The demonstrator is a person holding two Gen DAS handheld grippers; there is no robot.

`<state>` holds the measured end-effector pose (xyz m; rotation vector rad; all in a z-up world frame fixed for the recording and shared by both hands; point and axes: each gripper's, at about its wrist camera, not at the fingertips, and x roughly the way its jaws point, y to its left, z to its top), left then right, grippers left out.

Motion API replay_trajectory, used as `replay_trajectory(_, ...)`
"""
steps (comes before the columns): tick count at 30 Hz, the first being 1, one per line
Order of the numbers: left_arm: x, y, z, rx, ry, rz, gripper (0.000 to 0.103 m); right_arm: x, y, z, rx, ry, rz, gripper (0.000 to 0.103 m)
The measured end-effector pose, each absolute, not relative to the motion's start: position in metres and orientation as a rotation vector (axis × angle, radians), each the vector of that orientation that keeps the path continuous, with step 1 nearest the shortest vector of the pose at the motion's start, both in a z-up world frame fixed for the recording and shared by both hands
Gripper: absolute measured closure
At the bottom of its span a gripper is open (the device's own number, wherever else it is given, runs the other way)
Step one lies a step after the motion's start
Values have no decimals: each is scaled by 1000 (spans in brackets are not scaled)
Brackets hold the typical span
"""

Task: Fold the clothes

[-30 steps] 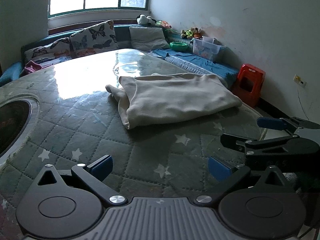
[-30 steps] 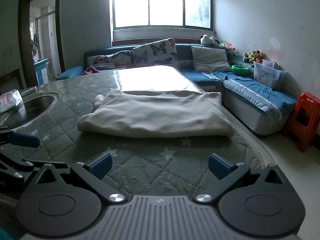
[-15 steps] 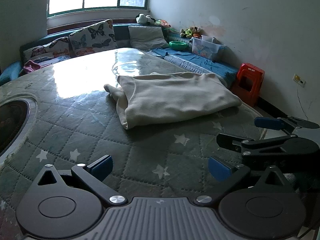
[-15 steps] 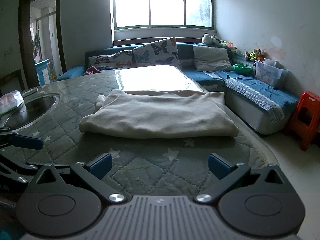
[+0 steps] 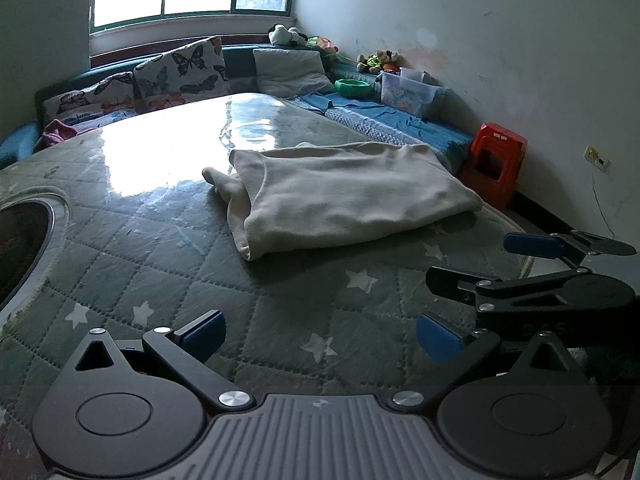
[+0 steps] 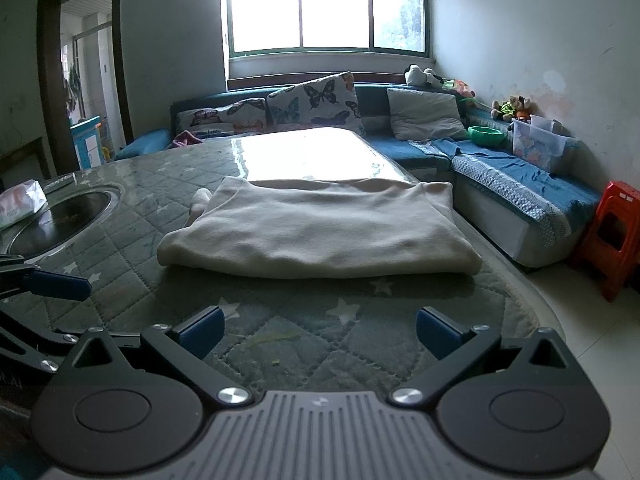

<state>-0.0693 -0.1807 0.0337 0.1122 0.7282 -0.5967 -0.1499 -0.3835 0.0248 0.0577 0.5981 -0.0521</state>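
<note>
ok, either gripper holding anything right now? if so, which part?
Nothing held. The left gripper and right gripper are both open and empty, short of the folded cream garment lying on the quilted table.

Bright window (image 6: 326,4) above blue sofa (image 6: 516,176)

Red stool (image 6: 614,236) by blue sofa (image 6: 516,178), butterfly cushions (image 6: 314,100), tissue pack (image 6: 20,204) on quilted table (image 6: 132,200)

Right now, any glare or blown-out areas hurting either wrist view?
Left wrist: window glare whitens the far tabletop; cream garment stays readable. Right wrist: window is blown out, glare strip sits behind the garment; both views bend straight lines.
</note>
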Motion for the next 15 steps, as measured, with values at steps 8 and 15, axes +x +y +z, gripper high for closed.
replay_trajectory(8, -68, -183, 34, 114, 726, -596, 0, -148, -383, 24, 61, 599, -53, 0)
replay_trajectory(15, -65, -183, 33, 112, 735, -596, 0, -145, -384, 23, 62, 606, -51, 0)
